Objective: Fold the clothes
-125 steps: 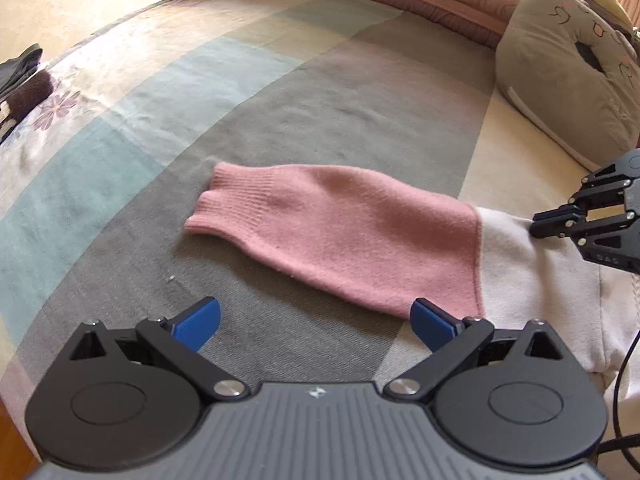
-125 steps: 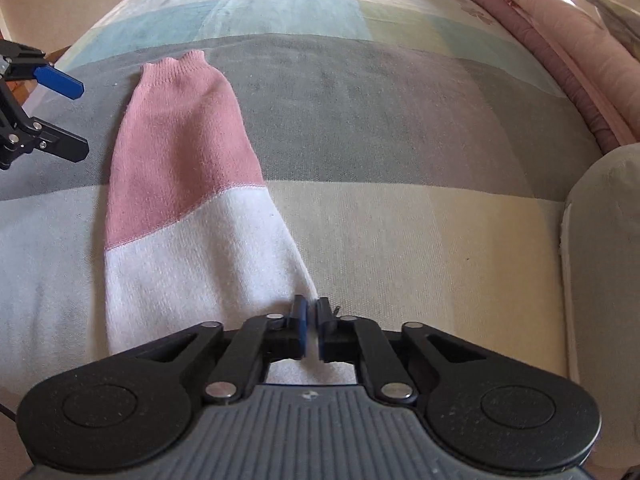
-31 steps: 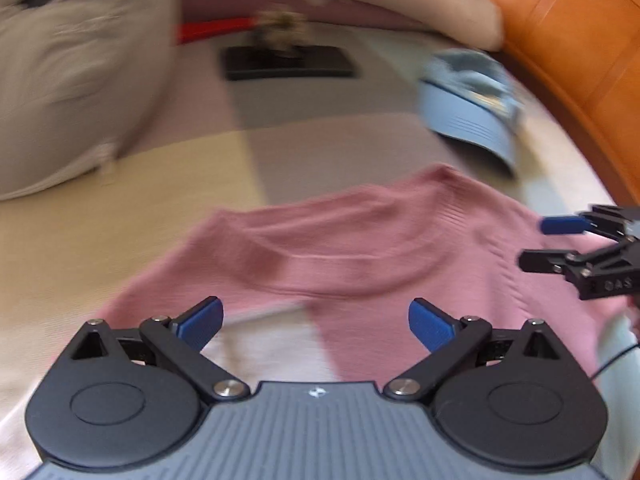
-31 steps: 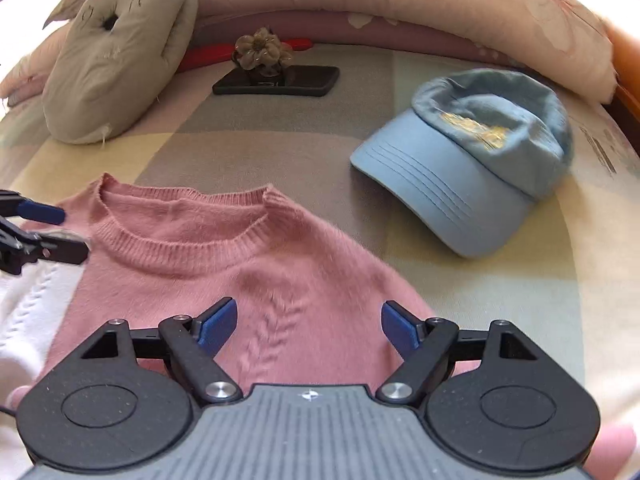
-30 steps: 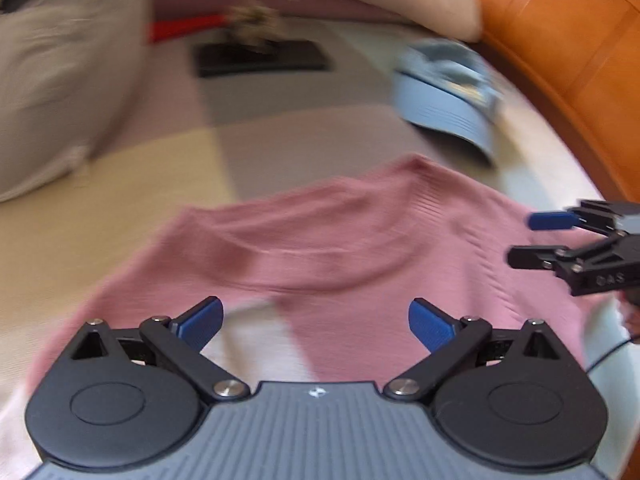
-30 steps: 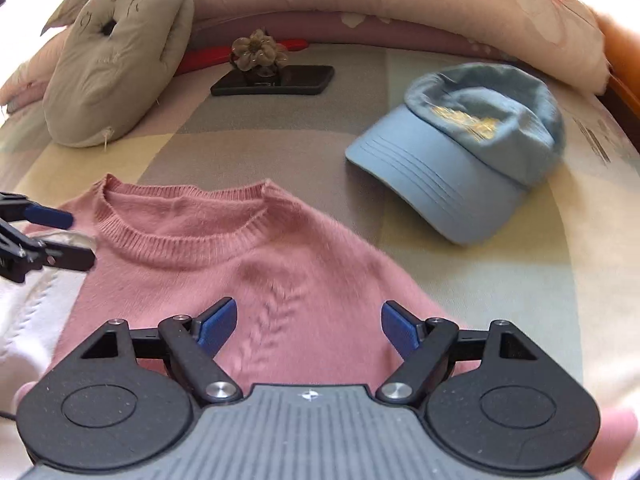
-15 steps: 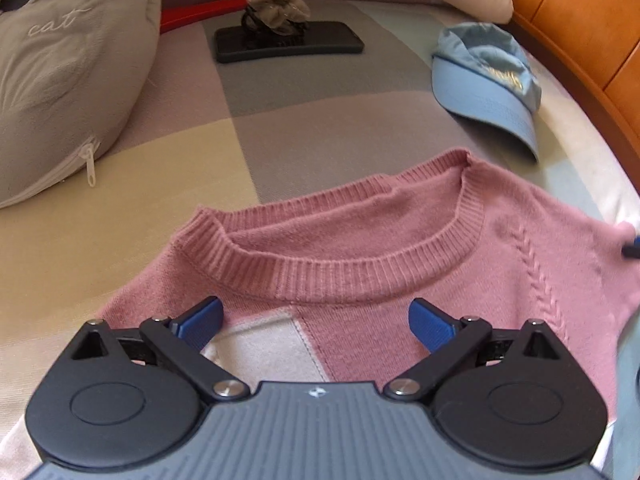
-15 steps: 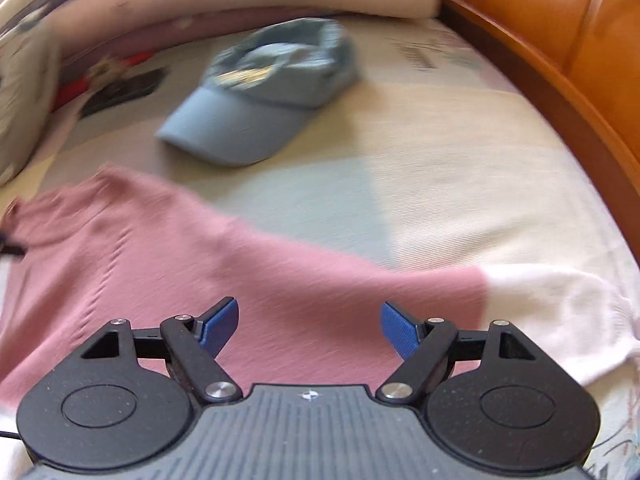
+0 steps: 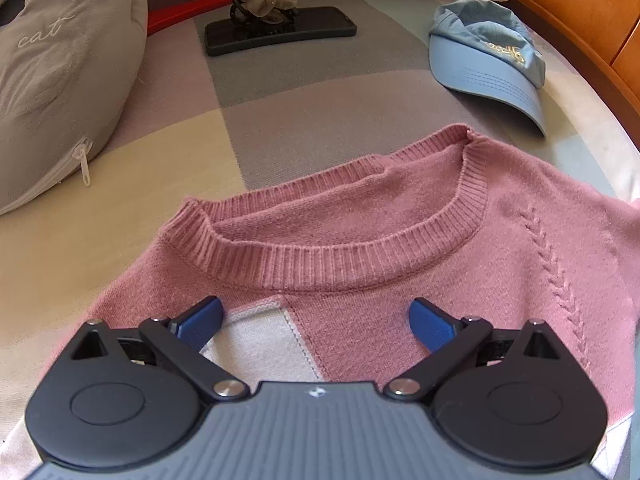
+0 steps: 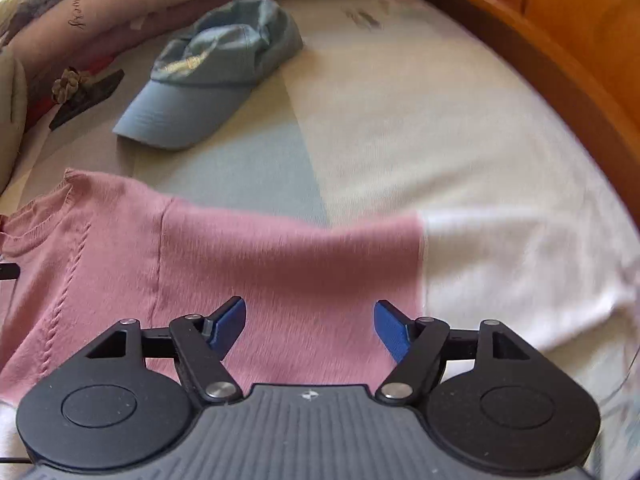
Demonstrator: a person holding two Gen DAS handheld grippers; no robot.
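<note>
From my left wrist I look down on the sweater (image 9: 400,240), lying flat on the bed with its ribbed collar facing away from me and one sleeve already laid across the chest, its white part just under my left gripper (image 9: 316,320), whose jaws stand wide apart with nothing between them. I judge this hand should wait, or pin the folded sleeve so it does not slide. Beyond the collar the bedspread (image 9: 320,120) carries a phone (image 9: 280,32) with a flower clip on it, a blue cap (image 9: 488,60) to the right and a grey cushion (image 9: 60,80) to the left. From my right wrist I see the other sleeve (image 10: 300,260) stretched out sideways, pink then white towards the cuff. My right gripper (image 10: 310,326) hangs over its pink part; its jaws have just been closing a little but are apart and pinch nothing. To do this well I would take the sleeve further out, near the white end, and bring it across without dragging the body. A wooden bed frame (image 10: 540,40) edges the bed on the right.
</note>
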